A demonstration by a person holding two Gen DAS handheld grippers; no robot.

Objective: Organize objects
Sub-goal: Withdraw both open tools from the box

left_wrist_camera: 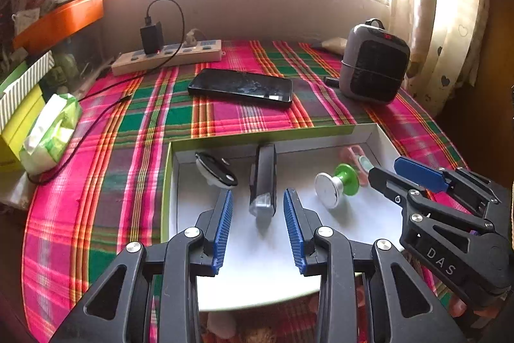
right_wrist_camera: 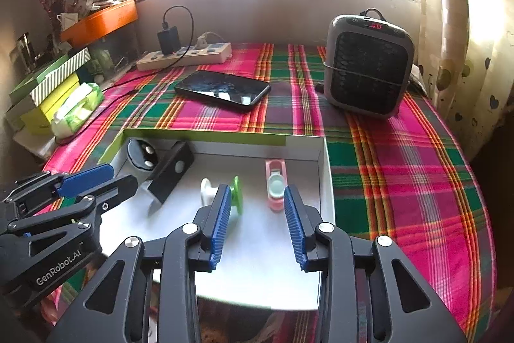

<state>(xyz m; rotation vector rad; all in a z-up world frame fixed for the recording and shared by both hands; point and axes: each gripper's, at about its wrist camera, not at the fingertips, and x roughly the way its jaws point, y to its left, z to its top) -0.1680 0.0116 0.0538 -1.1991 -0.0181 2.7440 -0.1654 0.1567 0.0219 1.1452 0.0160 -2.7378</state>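
A white open box with a green rim (left_wrist_camera: 257,135) (right_wrist_camera: 205,135) sits on the plaid cloth. In it lie a black bar-shaped device (left_wrist_camera: 263,179) (right_wrist_camera: 172,171), a round black and white item (left_wrist_camera: 215,171) (right_wrist_camera: 141,155), a silver and green spool (left_wrist_camera: 337,184) (right_wrist_camera: 236,190) and a pink holder (left_wrist_camera: 356,159) (right_wrist_camera: 276,185). My left gripper (left_wrist_camera: 258,198) (right_wrist_camera: 106,182) is open and empty over the box, astride the near end of the bar device. My right gripper (right_wrist_camera: 257,195) (left_wrist_camera: 390,171) is open and empty over the box, between spool and pink holder.
A black phone (left_wrist_camera: 241,87) (right_wrist_camera: 223,89) lies beyond the box. A grey fan heater (left_wrist_camera: 374,61) (right_wrist_camera: 369,66) stands at back right, a power strip with charger (left_wrist_camera: 167,53) (right_wrist_camera: 184,53) at back left. Tissue pack (left_wrist_camera: 51,130) and stacked boxes (right_wrist_camera: 48,85) are at left.
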